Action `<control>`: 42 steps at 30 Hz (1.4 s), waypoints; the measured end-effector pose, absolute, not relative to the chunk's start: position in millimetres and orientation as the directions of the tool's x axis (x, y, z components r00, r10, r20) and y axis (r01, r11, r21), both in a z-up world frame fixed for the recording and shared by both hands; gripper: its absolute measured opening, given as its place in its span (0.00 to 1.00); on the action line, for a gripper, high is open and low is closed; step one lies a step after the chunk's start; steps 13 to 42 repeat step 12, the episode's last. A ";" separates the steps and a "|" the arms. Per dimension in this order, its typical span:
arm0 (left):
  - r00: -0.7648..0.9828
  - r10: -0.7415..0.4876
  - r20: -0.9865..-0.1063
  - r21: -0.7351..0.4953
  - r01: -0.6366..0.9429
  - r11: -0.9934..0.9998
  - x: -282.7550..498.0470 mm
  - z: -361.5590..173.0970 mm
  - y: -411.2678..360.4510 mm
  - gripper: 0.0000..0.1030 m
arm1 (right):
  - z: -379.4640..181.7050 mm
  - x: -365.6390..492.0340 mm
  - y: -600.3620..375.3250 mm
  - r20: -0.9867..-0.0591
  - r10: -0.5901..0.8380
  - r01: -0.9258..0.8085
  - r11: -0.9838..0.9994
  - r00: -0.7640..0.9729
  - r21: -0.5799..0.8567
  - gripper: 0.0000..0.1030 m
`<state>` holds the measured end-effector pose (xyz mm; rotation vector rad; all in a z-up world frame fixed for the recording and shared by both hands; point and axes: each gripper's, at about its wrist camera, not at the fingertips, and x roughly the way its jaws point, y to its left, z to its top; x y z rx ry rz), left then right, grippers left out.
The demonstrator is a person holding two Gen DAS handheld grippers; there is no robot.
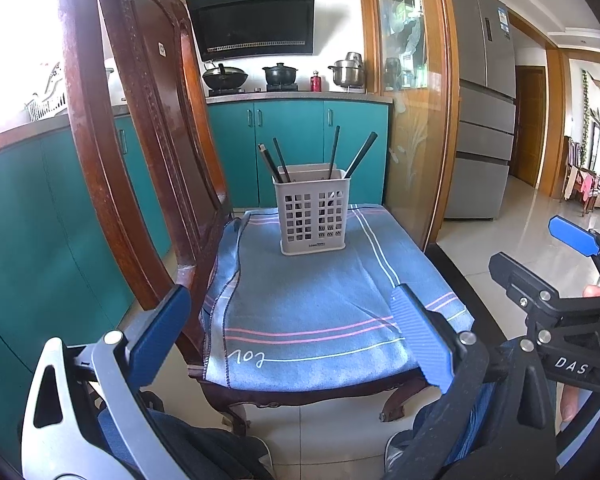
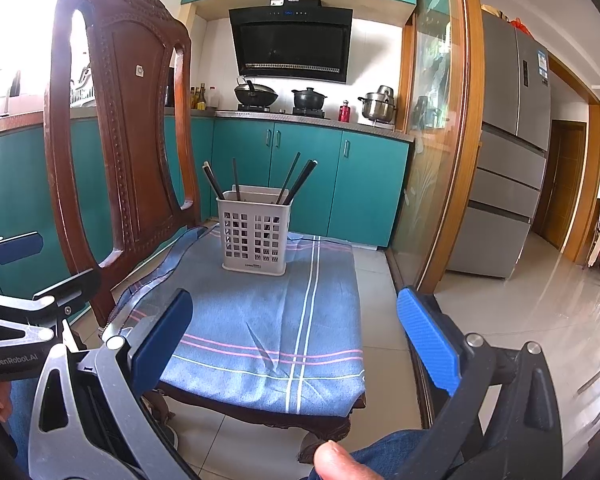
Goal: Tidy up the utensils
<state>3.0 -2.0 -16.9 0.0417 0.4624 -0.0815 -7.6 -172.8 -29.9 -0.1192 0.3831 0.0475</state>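
A grey perforated utensil holder (image 1: 312,212) stands upright at the far end of a chair seat covered by a blue striped cloth (image 1: 312,304). Several dark chopsticks (image 1: 360,156) stick up out of it. It also shows in the right wrist view (image 2: 254,234), with the chopsticks (image 2: 296,182) leaning apart. My left gripper (image 1: 296,336) is open and empty, held back over the near edge of the seat. My right gripper (image 2: 296,340) is open and empty, near the seat's front right. Both are well short of the holder.
The wooden chair back (image 1: 140,128) rises on the left of the seat. Teal kitchen cabinets (image 1: 292,148) and a stove with pots lie behind. A glass sliding door (image 2: 436,140) and a fridge (image 2: 508,160) stand to the right, with tiled floor (image 2: 520,320) beyond.
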 end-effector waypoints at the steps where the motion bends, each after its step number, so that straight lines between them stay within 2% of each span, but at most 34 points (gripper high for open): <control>1: 0.889 -0.067 -0.453 0.019 0.085 0.996 4.0 -18.0 -1.4 0.97 | -31.2 -7.5 -172.6 -0.377 0.023 -0.069 0.992 0.926 -0.109 0.97; 12: 0.864 -0.053 -0.501 0.013 0.068 0.998 23.4 -29.8 0.0 0.97 | -42.3 9.0 -173.9 -0.416 0.026 -0.068 0.994 0.909 -0.086 0.97; 42: 0.864 -0.053 -0.501 0.013 0.068 0.998 23.4 -29.8 0.0 0.97 | -42.3 9.0 -173.9 -0.416 0.026 -0.068 0.994 0.909 -0.086 0.97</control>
